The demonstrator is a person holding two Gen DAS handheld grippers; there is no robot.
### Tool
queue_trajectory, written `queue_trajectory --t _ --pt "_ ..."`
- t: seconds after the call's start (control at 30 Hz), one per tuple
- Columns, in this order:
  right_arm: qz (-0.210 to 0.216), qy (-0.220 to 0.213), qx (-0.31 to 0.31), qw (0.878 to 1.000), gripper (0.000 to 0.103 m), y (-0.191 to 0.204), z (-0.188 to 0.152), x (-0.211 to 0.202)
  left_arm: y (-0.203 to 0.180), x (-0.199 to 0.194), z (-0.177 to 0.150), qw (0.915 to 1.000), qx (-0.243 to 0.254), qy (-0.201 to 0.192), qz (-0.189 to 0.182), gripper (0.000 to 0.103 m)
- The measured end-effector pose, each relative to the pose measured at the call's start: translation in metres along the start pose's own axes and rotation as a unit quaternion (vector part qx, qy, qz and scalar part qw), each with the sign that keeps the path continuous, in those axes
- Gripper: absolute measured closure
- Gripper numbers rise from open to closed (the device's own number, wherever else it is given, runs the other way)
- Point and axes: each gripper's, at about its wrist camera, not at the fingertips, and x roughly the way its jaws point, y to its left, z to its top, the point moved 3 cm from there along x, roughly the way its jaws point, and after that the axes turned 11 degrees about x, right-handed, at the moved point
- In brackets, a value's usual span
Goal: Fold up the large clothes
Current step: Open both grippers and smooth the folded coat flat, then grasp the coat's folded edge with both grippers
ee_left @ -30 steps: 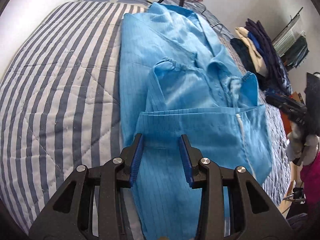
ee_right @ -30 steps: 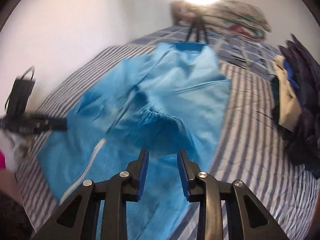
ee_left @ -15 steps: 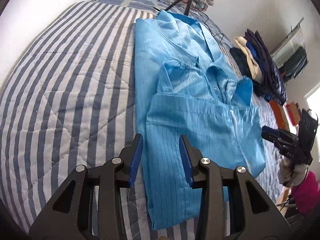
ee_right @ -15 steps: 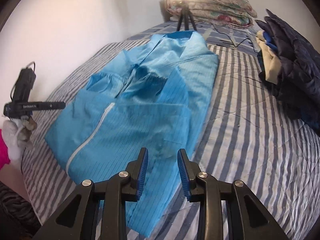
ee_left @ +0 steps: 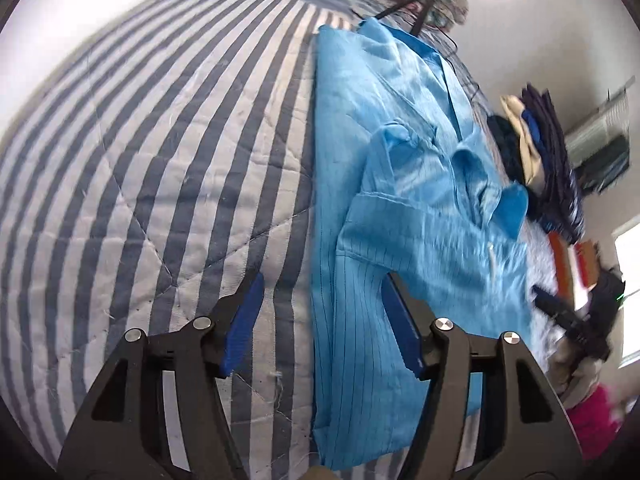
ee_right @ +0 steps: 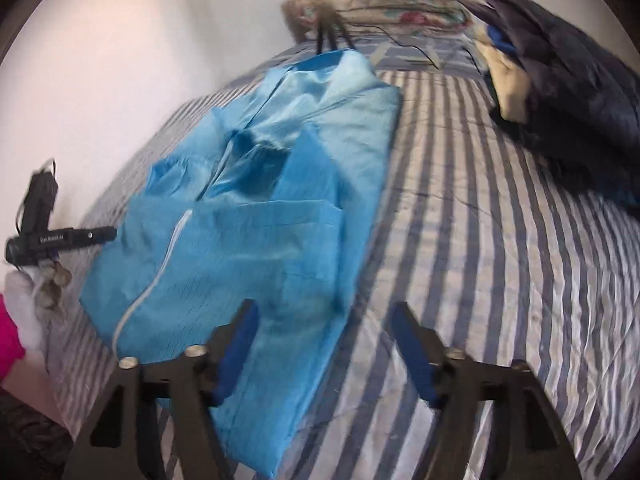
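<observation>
Striped quilt (ee_left: 168, 184) under blue garment (ee_left: 400, 208); both tongs opening, pads clear of cloth.

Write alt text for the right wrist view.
A partly folded blue garment lies on a striped bedspread, its near edge between the opening, empty jaws of the right gripper. The left gripper hovers at the far left; dark clothes are piled at right.

The blue garment (ee_left: 400, 208) is showing thin, faintly shiny pinstriped cloth; the striped quilt (ee_left: 160, 160) beneath it is looking matt and stitched. Beside it, the gripper fingers (ee_left: 244, 320) are wearing matt blue pads.
</observation>
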Motion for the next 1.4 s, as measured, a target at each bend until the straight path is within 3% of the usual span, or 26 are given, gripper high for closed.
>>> queue_trajectory --t 0.13,0.2,0.23,0.27,0.3,0.33,0.4,0.43,0.47,0.6,0.83,1.03,1.17,1.27,1.33,1.4 --pt "0.06 0.046 0.069 0.995 0.031 -0.028 -0.01 0.01 0.009 0.004 0.006 0.9987 -0.03 0.009 -0.041 0.04" --pt "0.097 0.042 0.087 0.991 0.035 -0.033 -0.012 0.008 0.014 0.006 0.008 0.9972 -0.047 0.012 -0.057 0.041" --pt "0.13 0.049 0.104 0.985 0.039 -0.037 -0.012 0.009 0.015 0.007 0.008 0.9973 -0.046 0.014 -0.056 0.045" --pt "0.157 0.06 0.12 0.978 0.05 -0.039 -0.014 0.012 0.015 0.007 0.009 0.9976 -0.041 0.017 -0.053 0.048" --pt "0.176 0.072 0.131 0.973 0.06 -0.04 -0.016 0.017 0.014 0.008 0.009 0.9982 -0.031 0.021 -0.046 0.055" --pt "0.184 0.08 0.131 0.971 0.062 -0.038 -0.018 0.021 0.013 0.008 0.009 0.9985 -0.026 0.025 -0.042 0.068" --pt "0.184 0.079 0.124 0.972 0.073 -0.035 -0.02 0.024 0.012 0.012 0.007 0.9975 -0.03 0.038 -0.051 0.089" --pt "0.185 0.083 0.127 0.971 0.078 -0.035 -0.02 0.025 0.008 0.016 0.007 0.9973 -0.029 0.04 -0.053 0.094" --pt "0.184 0.089 0.13 0.97 0.09 -0.034 -0.021 0.026 0.005 0.016 0.006 0.998 -0.022 0.039 -0.046 0.094" --pt "0.14 0.09 0.09 0.982 0.099 -0.014 -0.02 0.023 -0.012 0.01 0.0 0.9991 0.02 0.035 -0.01 0.099" --pt "0.105 0.112 0.046 0.987 0.101 0.011 -0.038 0.0 -0.022 -0.01 -0.033 0.9972 0.052 0.053 -0.009 0.1" --pt "0.115 0.148 0.008 0.982 0.102 0.03 -0.078 -0.022 -0.029 -0.033 -0.08 0.9939 0.078 0.077 -0.01 0.1" --pt "0.104 0.158 -0.005 0.982 0.101 0.036 -0.092 -0.017 -0.031 -0.033 -0.091 0.9908 0.104 0.086 0.004 0.1" --pt "0.105 0.167 -0.005 0.98 0.091 0.038 -0.088 -0.014 -0.029 -0.038 -0.085 0.9885 0.102 0.111 -0.005 0.09" --pt "0.105 0.153 -0.022 0.982 0.073 0.039 -0.078 -0.026 -0.027 -0.055 -0.076 0.9892 0.113 0.093 -0.004 0.084" --pt "0.115 0.132 -0.036 0.984 0.071 0.035 -0.067 -0.045 -0.028 -0.071 -0.06 0.9896 0.125 0.072 -0.004 0.084"
